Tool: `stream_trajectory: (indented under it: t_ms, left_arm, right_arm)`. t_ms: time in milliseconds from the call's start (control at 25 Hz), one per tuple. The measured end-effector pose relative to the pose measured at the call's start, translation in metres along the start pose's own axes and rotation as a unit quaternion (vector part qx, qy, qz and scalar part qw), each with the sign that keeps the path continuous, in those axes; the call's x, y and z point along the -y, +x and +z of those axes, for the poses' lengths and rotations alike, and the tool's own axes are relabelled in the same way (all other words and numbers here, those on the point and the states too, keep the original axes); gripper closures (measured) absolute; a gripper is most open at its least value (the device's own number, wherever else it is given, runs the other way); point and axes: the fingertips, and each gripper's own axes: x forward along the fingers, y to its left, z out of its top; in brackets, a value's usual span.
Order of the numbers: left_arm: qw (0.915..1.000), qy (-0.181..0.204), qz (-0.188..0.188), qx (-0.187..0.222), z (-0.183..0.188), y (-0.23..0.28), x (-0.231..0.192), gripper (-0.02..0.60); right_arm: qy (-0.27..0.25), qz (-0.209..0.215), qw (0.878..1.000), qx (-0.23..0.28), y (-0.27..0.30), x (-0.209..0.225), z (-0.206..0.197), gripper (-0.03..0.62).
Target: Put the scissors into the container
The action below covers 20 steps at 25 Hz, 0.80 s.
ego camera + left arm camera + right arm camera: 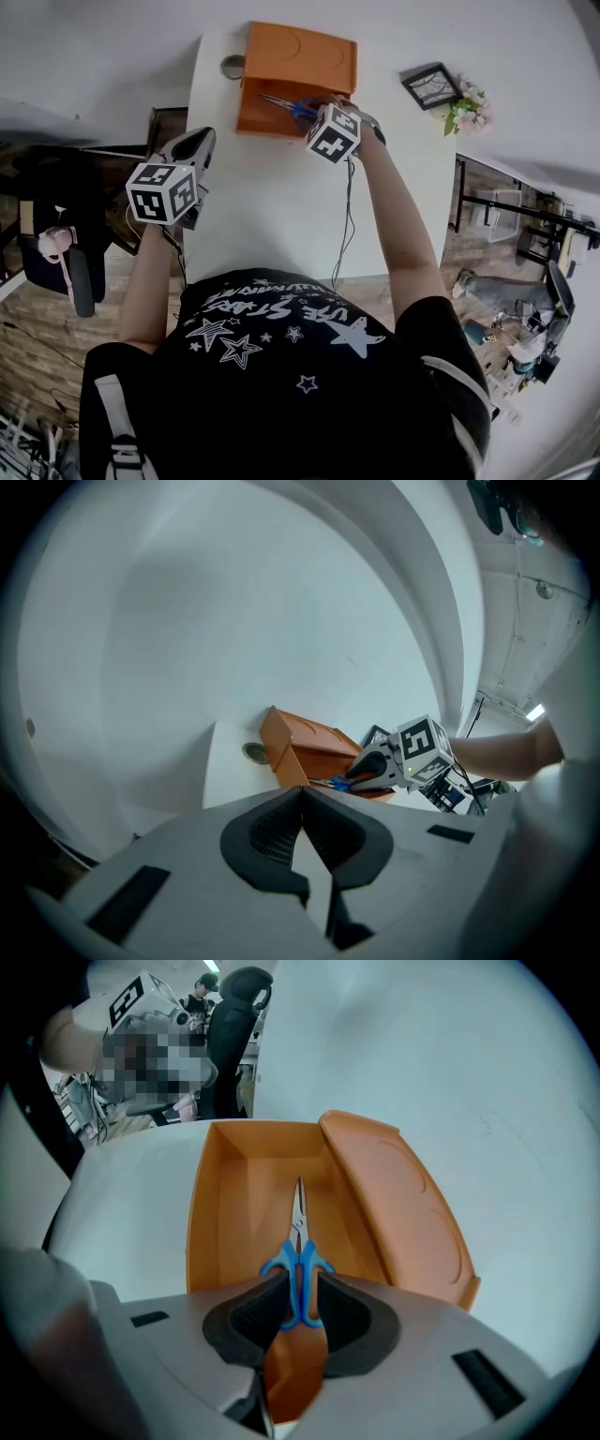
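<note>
Your right gripper [300, 1290] clamps blue-handled scissors [299, 1241], blades toward 12 o'clock over the orange container [225, 1204], loops partly hidden. Your left gripper [302, 797] is closed and empty.

A long white table [272, 202] stands with its far edge against a plain white wall [103, 47]. A small round grommet [232, 65] sits in the table's far left corner. Past the far right corner, a black-framed picture [431, 84] leans by the wall, with a small bunch of pink flowers [467, 108] just beside it. The floor [37, 361] is brown wood-look planking on both sides of the table. A black office chair [230, 1044] stands off the left edge. A black metal rack [525, 214] stands to the right, with clutter [516, 342] on the floor near it. The light is even and soft.
</note>
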Motion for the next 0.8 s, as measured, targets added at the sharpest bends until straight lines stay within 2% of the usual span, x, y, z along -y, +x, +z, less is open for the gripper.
stream_trajectory:
  t_ms: [200, 400, 560, 800]
  left_arm:
    - [1.0, 0.006, -0.003, 0.004, 0.003, -0.006, 0.008, 0.561]
    - [0.9999, 0.008, -0.01, 0.007, -0.001, -0.023, 0.026, 0.561]
    - [0.9994, 0.023, -0.023, 0.01, -0.002, -0.034, 0.046, 0.561]
    - [0.998, 0.045, -0.04, 0.018, -0.002, -0.053, 0.078, 0.561]
  right_arm:
    - [0.024, -0.043, 0.998, 0.037, -0.027, 0.014, 0.01, 0.497]
    - [0.074, -0.087, 0.99, 0.086, -0.075, 0.01, 0.014, 0.497]
    - [0.118, -0.125, 0.978, 0.122, -0.114, 0.006, 0.006, 0.506]
    - [0.182, -0.159, 0.956, 0.166, -0.166, -0.02, -0.009, 0.523]
